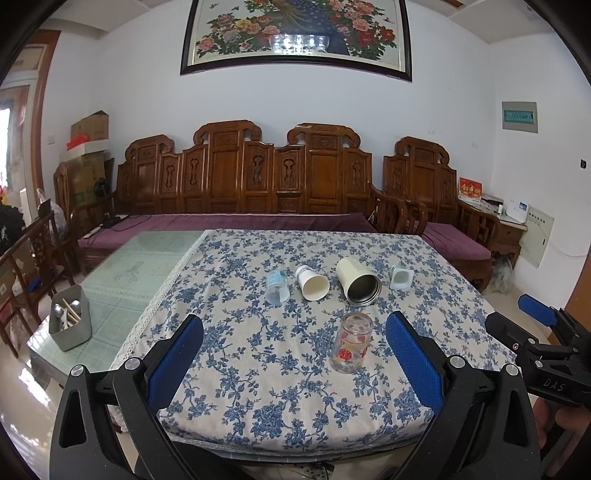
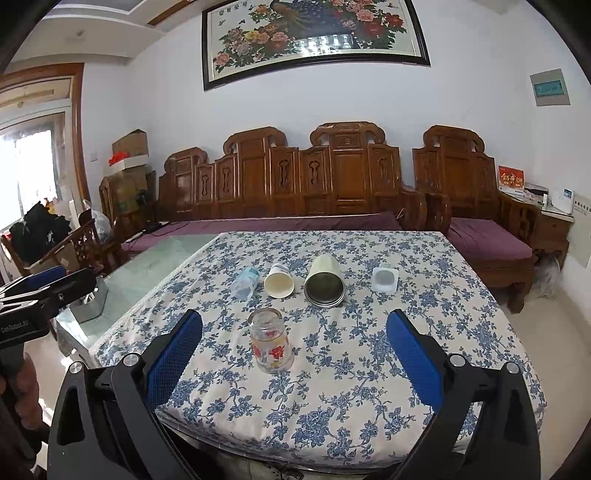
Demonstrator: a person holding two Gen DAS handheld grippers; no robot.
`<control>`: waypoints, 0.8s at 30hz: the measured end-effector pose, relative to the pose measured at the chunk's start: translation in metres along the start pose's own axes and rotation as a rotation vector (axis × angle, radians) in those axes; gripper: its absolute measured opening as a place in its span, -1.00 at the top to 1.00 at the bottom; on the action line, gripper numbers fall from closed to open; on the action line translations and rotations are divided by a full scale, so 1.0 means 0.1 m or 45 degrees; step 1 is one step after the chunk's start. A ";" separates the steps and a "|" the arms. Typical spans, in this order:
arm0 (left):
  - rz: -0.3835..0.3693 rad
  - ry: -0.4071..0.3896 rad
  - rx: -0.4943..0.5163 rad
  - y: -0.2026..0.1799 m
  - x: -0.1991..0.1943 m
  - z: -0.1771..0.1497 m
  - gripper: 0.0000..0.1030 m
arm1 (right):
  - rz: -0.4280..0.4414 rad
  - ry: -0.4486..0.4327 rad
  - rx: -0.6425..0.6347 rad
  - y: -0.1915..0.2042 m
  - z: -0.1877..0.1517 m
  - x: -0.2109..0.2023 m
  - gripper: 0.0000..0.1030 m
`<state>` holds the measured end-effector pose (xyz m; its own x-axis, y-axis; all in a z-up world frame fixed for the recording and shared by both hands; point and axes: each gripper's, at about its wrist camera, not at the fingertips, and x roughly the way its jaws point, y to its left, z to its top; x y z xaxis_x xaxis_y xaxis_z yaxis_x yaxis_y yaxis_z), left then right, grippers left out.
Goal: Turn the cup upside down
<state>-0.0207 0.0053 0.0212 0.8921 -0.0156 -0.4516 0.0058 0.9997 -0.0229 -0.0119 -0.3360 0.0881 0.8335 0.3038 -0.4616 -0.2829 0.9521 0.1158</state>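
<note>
- Left tool [image 1: 293, 354]: jaws spread wide, blue pads bare, gripping nothing; held above the near edge of the counter.
- Right tool [image 2: 293, 354]: jaws likewise spread wide and gripping nothing; held above the near edge of the counter, to the right of the left tool.
- Glass cup [image 1: 351, 342], clear with red flower print: stands alone on the cloth, nearer the camera than the row of other vessels, apart from both tools. It appears to stand mouth down, flat base uppermost.
- Counter [image 1: 122, 273]: green glass top, its right part covered by a blue-flowered tablecloth [image 1: 258, 369].
- Row behind the glass cup, all lying on their sides, mouths toward the camera:
  - clear plastic cup [image 1: 277, 286], leftmost;
  - white paper cup [image 1: 313, 282], just beside it;
  - cream metal tumbler [image 1: 357, 281], dark inside;
  - small white square cup [image 1: 399, 277], rightmost.
- Grey utensil holder [image 1: 70, 323]: on the bare glass at the left, with chopsticks and spoons inside.
- Carved wooden bench [image 1: 243, 173] with purple cushion: behind the counter, against the wall.
- Framed flower painting [image 1: 295, 33]: on the wall above the bench.
</note>
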 end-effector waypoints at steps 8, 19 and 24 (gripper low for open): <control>0.003 -0.001 0.003 -0.01 0.00 0.00 -0.85 | 0.000 -0.001 -0.001 0.00 0.00 0.00 -0.95; 0.003 -0.004 0.004 -0.01 0.00 0.01 -0.85 | 0.000 -0.002 0.000 0.00 0.00 0.00 -0.95; 0.003 -0.006 0.004 -0.02 0.00 0.01 -0.85 | -0.001 -0.002 0.000 0.00 0.00 0.00 -0.95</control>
<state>-0.0204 0.0038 0.0219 0.8944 -0.0130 -0.4472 0.0052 0.9998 -0.0187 -0.0122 -0.3359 0.0879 0.8344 0.3034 -0.4602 -0.2827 0.9523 0.1154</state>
